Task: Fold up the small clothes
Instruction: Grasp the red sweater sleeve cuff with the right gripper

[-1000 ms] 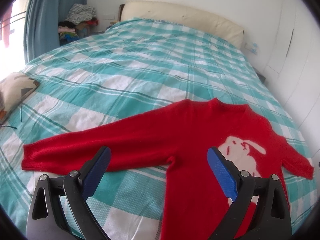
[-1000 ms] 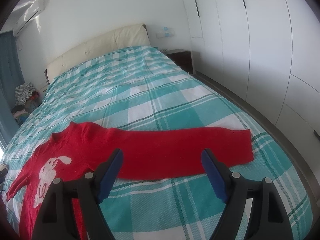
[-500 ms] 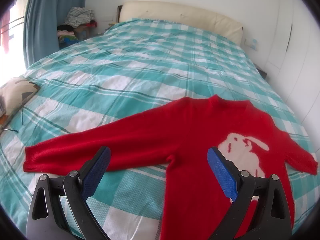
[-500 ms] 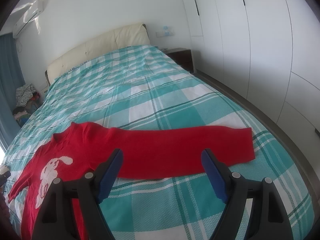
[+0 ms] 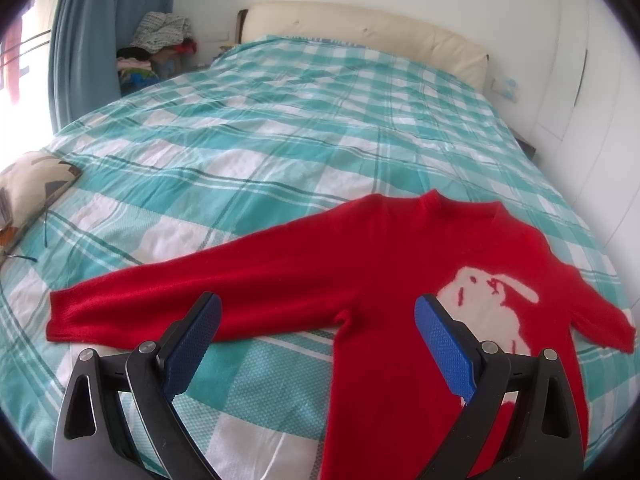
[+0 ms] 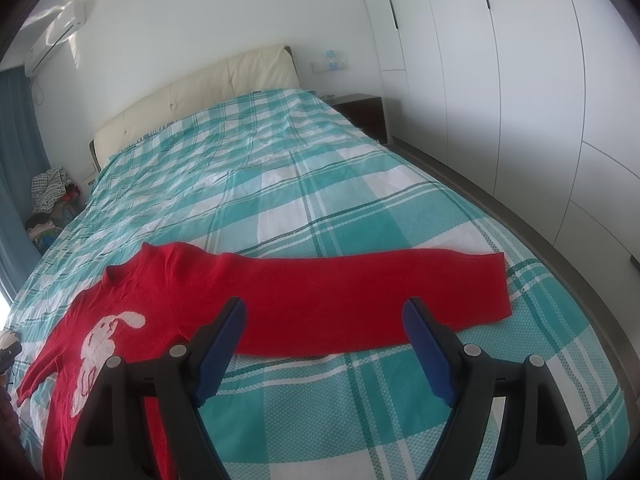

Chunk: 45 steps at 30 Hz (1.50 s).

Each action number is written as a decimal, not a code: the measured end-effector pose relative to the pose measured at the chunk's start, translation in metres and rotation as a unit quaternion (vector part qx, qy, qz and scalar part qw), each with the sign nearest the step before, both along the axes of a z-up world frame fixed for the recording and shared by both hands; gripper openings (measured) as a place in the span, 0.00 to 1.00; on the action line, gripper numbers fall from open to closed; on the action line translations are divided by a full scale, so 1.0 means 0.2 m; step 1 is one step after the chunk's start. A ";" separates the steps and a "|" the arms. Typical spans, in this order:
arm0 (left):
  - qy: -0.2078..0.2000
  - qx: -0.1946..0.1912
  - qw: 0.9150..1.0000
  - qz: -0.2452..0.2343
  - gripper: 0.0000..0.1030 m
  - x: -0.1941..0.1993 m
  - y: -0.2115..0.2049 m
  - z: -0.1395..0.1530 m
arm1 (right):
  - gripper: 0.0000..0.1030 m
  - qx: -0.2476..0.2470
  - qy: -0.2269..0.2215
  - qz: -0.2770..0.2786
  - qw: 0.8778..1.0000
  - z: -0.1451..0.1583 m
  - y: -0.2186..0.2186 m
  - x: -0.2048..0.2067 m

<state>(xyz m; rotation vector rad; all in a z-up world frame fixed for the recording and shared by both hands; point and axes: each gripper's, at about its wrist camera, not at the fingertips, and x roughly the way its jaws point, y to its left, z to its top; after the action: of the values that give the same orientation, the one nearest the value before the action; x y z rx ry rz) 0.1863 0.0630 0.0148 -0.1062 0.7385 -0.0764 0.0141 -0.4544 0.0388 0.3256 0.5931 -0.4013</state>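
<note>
Red sweater [image 5: 384, 264] spread flat on checked bed [image 5: 280, 120], sleeves outstretched.
Left gripper [image 5: 316, 312] and right gripper [image 6: 324, 316] hover at 6 o'clock, jaws wide apart, holding nothing.

The red sweater [image 5: 360, 264] looks like a soft, fuzzy matt knit, and the white rabbit motif [image 5: 486, 300] on it has the same woolly surface. Under it the checked bedspread [image 5: 280, 120] is thin, matt woven cloth, slightly creased, with a fine dotted weave in its teal squares. At the far end the cream headboard [image 5: 360, 24] looks like smooth padded leather, and the wardrobe doors [image 6: 520, 100] on the right are smooth and faintly glossy.
</note>
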 end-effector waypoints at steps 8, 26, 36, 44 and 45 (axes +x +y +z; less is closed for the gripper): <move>-0.004 -0.015 1.000 0.010 0.95 0.00 0.05 0.01 | 0.77 0.011 -0.023 -0.026 0.999 0.02 -0.08 -0.06; 0.000 -0.026 0.999 0.021 0.95 0.00 0.07 0.00 | 0.65 0.435 -0.105 -0.171 0.878 -0.51 -0.78 -0.31; 0.008 -0.032 0.999 0.027 0.95 0.01 0.07 -0.02 | 0.14 0.479 -0.114 -0.177 0.852 -0.69 -0.89 -0.29; 0.003 -0.042 0.998 0.036 0.95 0.01 0.09 0.01 | 0.04 0.236 -0.065 -0.108 0.964 -0.13 -0.65 -0.04; 0.001 -0.048 0.998 0.038 0.95 0.01 0.10 0.01 | 0.04 0.201 -0.068 -0.077 0.974 -0.01 -0.55 0.02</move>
<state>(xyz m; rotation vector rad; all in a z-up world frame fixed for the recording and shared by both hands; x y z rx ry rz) 0.1883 0.0836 0.0177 -0.2263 0.7331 -0.0402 0.0186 -0.5650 0.0367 0.7848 0.5133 -0.4038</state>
